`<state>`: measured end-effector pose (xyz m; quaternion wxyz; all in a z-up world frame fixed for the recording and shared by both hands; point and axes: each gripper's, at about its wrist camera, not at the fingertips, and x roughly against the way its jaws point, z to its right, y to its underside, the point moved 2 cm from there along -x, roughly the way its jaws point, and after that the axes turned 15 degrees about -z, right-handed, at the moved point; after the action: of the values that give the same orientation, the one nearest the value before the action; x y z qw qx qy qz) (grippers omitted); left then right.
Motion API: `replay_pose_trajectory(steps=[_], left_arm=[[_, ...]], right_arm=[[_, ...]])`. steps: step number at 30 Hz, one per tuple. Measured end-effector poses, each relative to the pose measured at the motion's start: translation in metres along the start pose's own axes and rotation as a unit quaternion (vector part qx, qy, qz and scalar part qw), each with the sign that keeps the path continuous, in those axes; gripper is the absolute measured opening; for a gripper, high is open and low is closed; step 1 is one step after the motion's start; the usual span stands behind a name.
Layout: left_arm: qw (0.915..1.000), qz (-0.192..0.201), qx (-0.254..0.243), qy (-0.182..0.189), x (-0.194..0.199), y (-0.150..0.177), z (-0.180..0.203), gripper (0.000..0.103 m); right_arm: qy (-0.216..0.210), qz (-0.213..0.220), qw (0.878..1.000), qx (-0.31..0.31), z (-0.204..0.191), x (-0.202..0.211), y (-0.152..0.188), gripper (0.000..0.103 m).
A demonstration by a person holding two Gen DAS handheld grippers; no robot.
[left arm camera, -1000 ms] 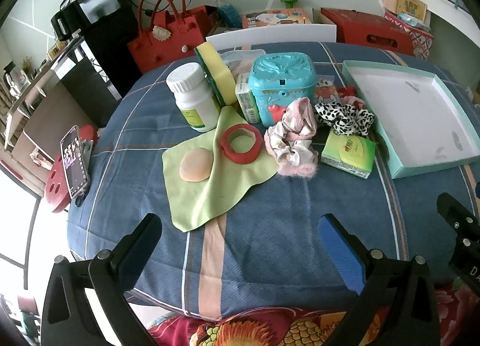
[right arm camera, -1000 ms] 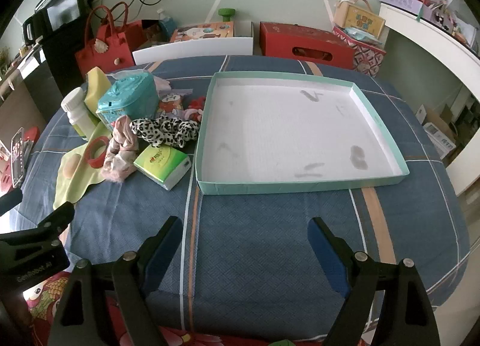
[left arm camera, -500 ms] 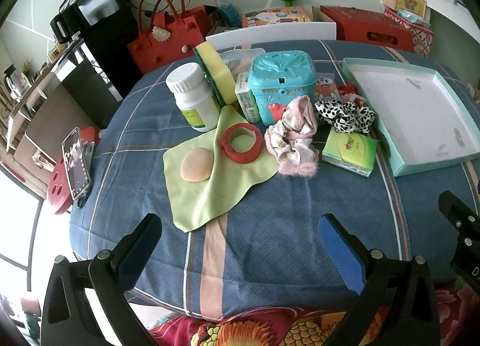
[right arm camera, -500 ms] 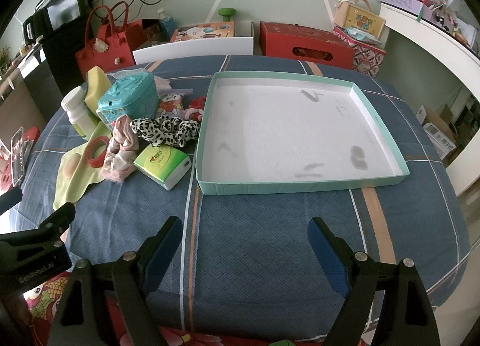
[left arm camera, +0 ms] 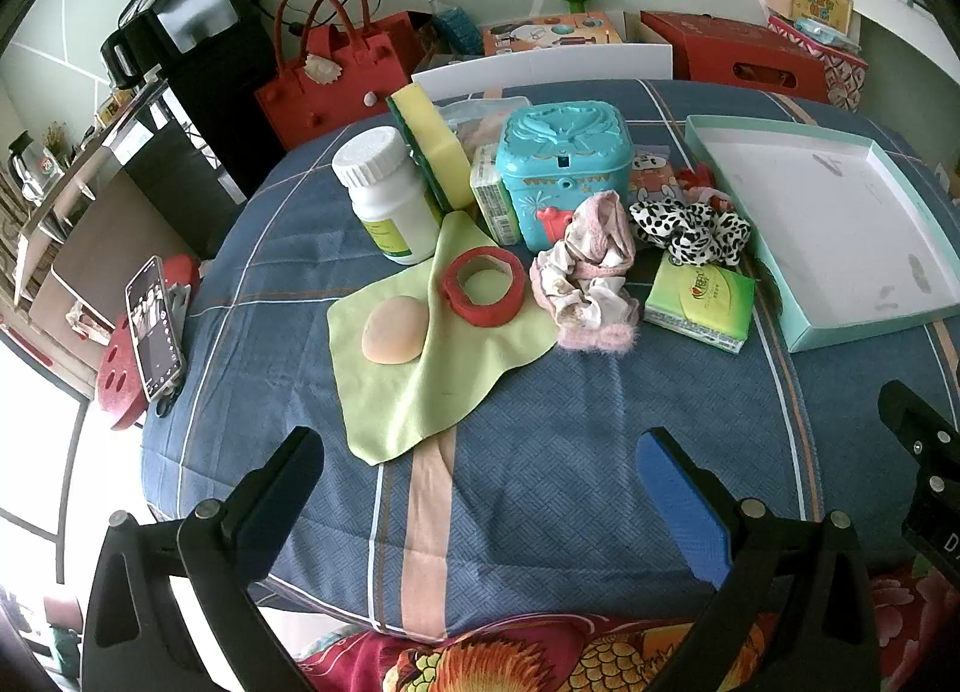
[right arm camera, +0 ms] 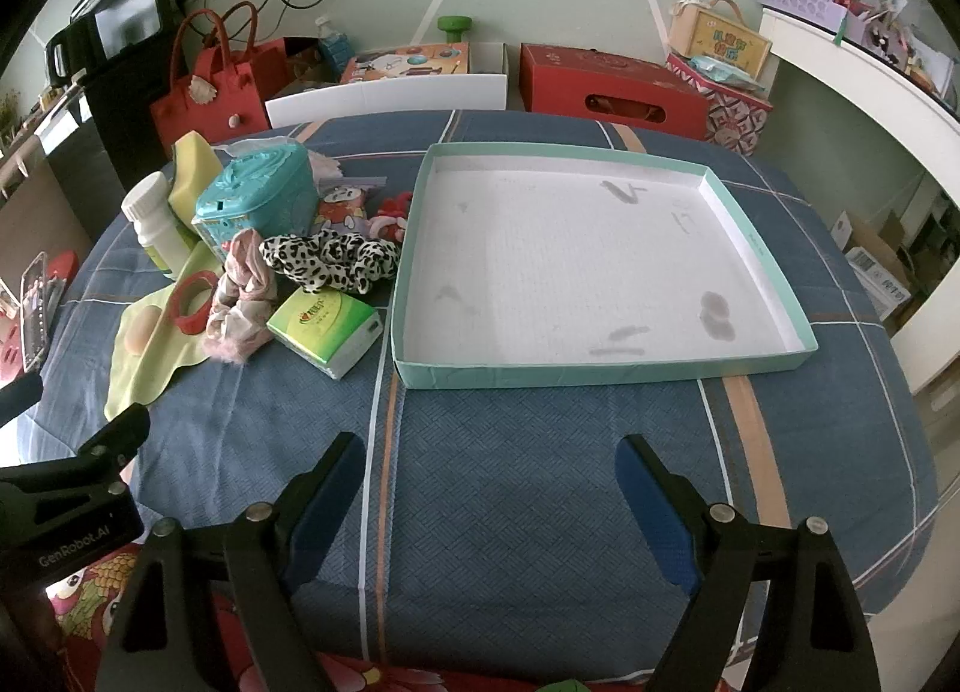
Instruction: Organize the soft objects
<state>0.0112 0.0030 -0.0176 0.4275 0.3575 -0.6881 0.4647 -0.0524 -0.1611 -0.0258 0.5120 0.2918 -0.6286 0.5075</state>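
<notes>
Scrunchies: two (left arm camera: 591, 272) (left arm camera: 690, 227); tray (right arm camera: 600, 377): one.

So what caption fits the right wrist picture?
Open hand-held gripper above the table, empty tray ahead.

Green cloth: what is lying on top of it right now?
On the green cloth lie a peach puff and a red tape ring. Its far corner, beside the white bottle, is hidden.

Pink scrunchie (left arm camera: 591, 272), spotted scrunchie (left arm camera: 690, 227), green cloth (left arm camera: 432, 368) clustered left of empty teal tray (right arm camera: 600, 374).
</notes>
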Motion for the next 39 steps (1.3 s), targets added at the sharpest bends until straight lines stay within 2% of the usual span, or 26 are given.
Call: replay_pose_trajectory(steps=[14, 16, 19, 23, 25, 28, 30, 36, 39], left_arm=[[0.9999, 0.013, 0.002, -0.003, 0.003, -0.001, 0.0, 0.103], [0.9999, 0.014, 0.003, 0.006, 0.003, -0.002, -0.003, 0.103], [0.9987, -0.023, 0.003, 0.046, -0.001, -0.008, -0.009, 0.103], [0.9963, -0.051, 0.011, 0.068, -0.004, -0.021, -0.017, 0.103], [0.9962, -0.035, 0.024, 0.076, 0.0, -0.034, -0.025, 0.103], [0.9968, -0.025, 0.041, 0.064, 0.003, -0.049, -0.036, 0.103], [0.9955, -0.025, 0.05, 0.076, 0.004, -0.059, -0.042, 0.103], [0.9927, -0.001, 0.083, 0.088, -0.003, -0.08, -0.059, 0.103], [0.9936, -0.006, 0.081, 0.079, -0.012, -0.088, -0.061, 0.103]], right_arm=[[-0.002, -0.001, 1.0, 0.001, 0.0, 0.0, 0.001, 0.088], [-0.011, -0.004, 1.0, 0.004, 0.0, 0.0, 0.0, 0.088], [-0.045, -0.002, 0.999, 0.009, 0.001, 0.004, -0.005, 0.088], [-0.071, 0.021, 0.997, 0.026, -0.008, 0.018, -0.024, 0.088], [-0.08, 0.033, 0.996, 0.039, -0.015, 0.026, -0.035, 0.088], [-0.091, 0.058, 0.993, 0.055, -0.024, 0.036, -0.054, 0.092], [-0.091, 0.067, 0.991, 0.065, -0.032, 0.04, -0.062, 0.093], [-0.106, 0.051, 0.991, 0.071, -0.047, 0.026, -0.083, 0.093], [-0.1, 0.045, 0.991, 0.081, -0.053, 0.016, -0.089, 0.093]])
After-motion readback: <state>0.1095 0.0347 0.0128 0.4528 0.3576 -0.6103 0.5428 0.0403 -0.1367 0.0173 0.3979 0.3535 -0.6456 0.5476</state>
